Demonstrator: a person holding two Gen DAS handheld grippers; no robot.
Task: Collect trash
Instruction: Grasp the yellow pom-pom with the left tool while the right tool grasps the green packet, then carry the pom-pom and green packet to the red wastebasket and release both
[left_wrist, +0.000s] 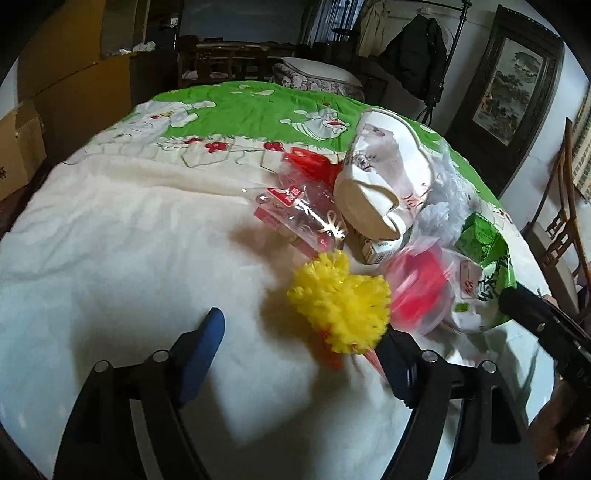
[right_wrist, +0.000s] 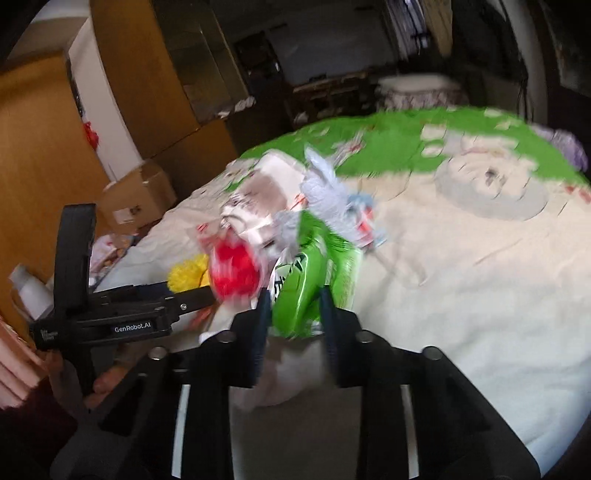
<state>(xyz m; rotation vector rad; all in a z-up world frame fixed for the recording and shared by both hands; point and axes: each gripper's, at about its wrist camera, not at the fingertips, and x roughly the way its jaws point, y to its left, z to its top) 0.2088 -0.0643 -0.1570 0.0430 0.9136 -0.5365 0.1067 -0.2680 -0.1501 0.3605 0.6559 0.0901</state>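
A: We have our left tongs (left_wrist: 295, 343) low over the white part of the quilt (left_wrist: 110, 221), jaws wide apart, nothing between them. The yellow pom-pom (left_wrist: 341, 304) sits just at the inner edge of our right-hand finger.

B: Our right tongs (right_wrist: 293, 308) reach in from the right, and the green packet (right_wrist: 299, 291) sits between the fingers. The view is blurred, so we cannot tell whether they are clamped on it.

A: The trash lies in one heap: a clear bag with red print (left_wrist: 295, 210), a crumpled white paper bag (left_wrist: 380, 177), a small carton (left_wrist: 376, 249) under it, and a red thing in clear plastic (left_wrist: 417, 291) touching the pom-pom.

B: The packet's near end is hidden behind our fingers. Cardboard boxes (right_wrist: 136, 201) stand beyond the quilt's left edge.
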